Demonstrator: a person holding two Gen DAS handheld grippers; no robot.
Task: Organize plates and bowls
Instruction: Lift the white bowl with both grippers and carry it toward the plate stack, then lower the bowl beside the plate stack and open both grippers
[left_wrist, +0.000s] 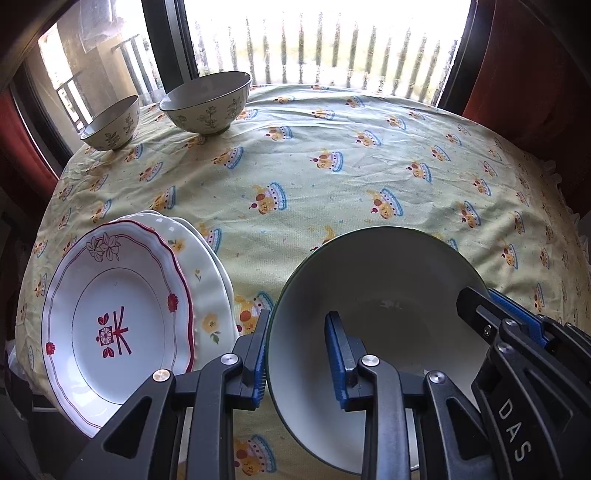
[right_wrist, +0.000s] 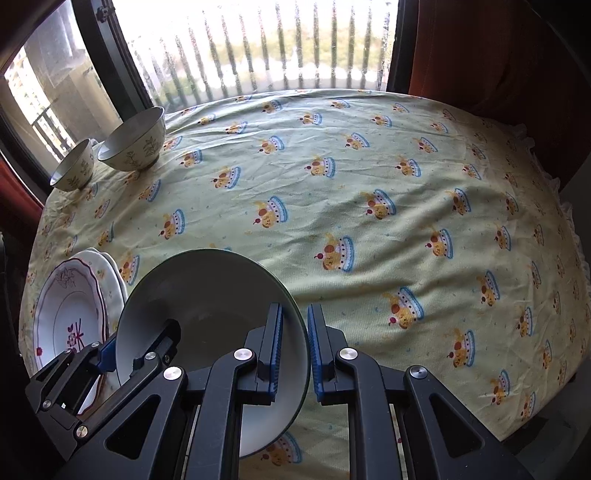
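— Bowls? 3: 1 large white bowl with a green rim (left_wrist: 373, 295), plus 2 floral bowls, a bigger floral bowl (left_wrist: 207, 103) and a smaller floral bowl (left_wrist: 110, 123).
— Plates? 2 stacked: 1 red-rimmed plate (left_wrist: 114, 314) over 1 yellow-flowered plate (left_wrist: 210, 288).
— Grippers? 2: left gripper (left_wrist: 297, 354), right gripper (right_wrist: 295, 350).
— Tablecloths? 1 cake-print tablecloth (left_wrist: 369, 147).

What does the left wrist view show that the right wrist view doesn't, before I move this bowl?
Left only: the yellow-flowered plate under the red-rimmed plate shows clearly. Right only: the tablecloth's wide bare stretch to the right. Both: the big white bowl straddled at opposite rims by the left claw and right claw, and two floral bowls at the far left.
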